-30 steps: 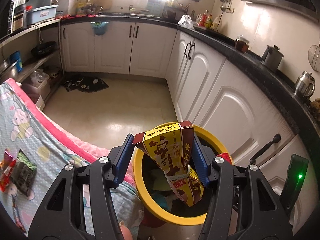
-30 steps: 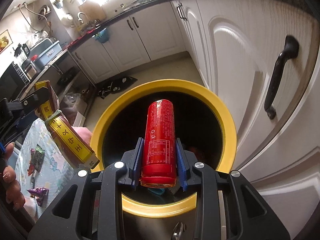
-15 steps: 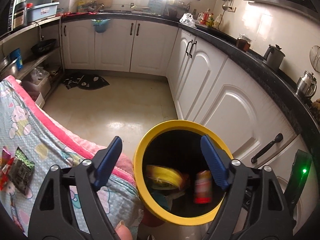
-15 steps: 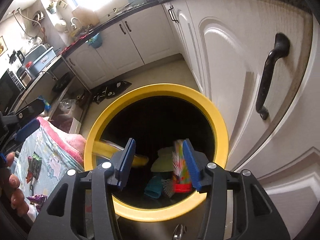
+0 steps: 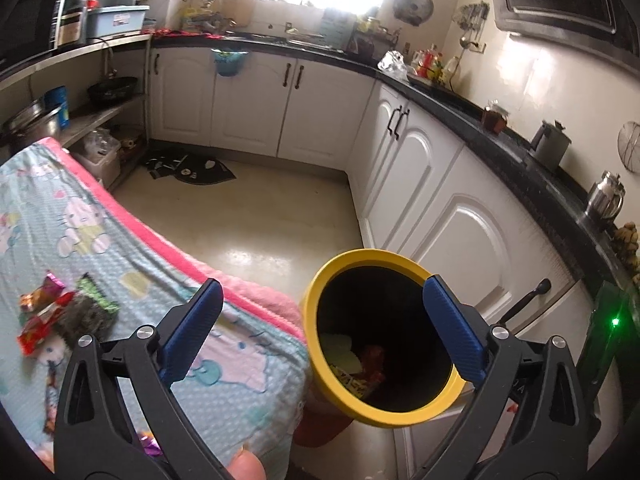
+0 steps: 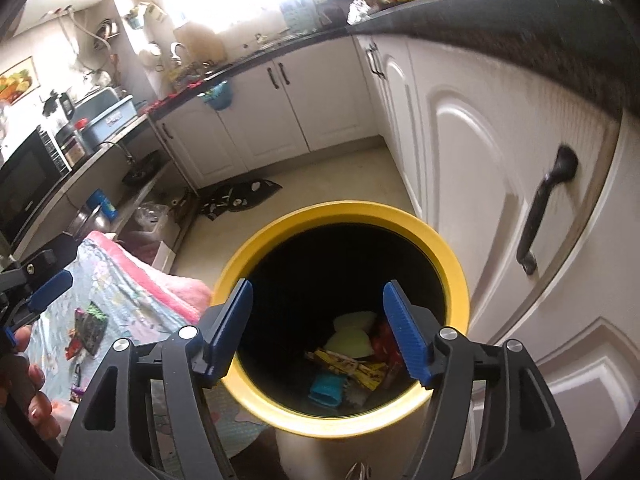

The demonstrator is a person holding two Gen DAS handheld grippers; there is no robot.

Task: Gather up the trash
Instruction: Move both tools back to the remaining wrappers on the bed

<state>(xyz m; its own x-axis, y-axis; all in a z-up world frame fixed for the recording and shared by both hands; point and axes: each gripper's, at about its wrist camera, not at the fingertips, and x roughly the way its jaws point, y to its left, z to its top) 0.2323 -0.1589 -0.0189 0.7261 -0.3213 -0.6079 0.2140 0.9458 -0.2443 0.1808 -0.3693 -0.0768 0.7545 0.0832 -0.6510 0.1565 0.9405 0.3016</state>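
A yellow-rimmed bin [image 5: 316, 364] [image 6: 452, 280] stands on the floor between the table and the cupboards. Trash lies at its bottom: a yellow-brown packet [image 6: 352, 366], a red can [image 6: 386, 340], pale pieces and something blue. My left gripper [image 5: 320, 328] is open and empty, above the table edge and the bin's left rim. My right gripper [image 6: 320, 332] is open and empty, right above the bin's mouth. Several snack wrappers [image 5: 60, 316] [image 6: 86, 330] lie on the table's patterned cloth [image 5: 76, 224].
White cupboard doors with black handles [image 6: 544, 208] stand close on the bin's right. A dark countertop [image 5: 516, 152] holds kettles and jars. A dark mat [image 5: 192, 168] lies on the pale floor. Shelves with pots stand at the far left.
Both grippers opened and let go: the packet from the left and the red can from the right dropped into the bin. The left gripper has since moved left, toward the table.
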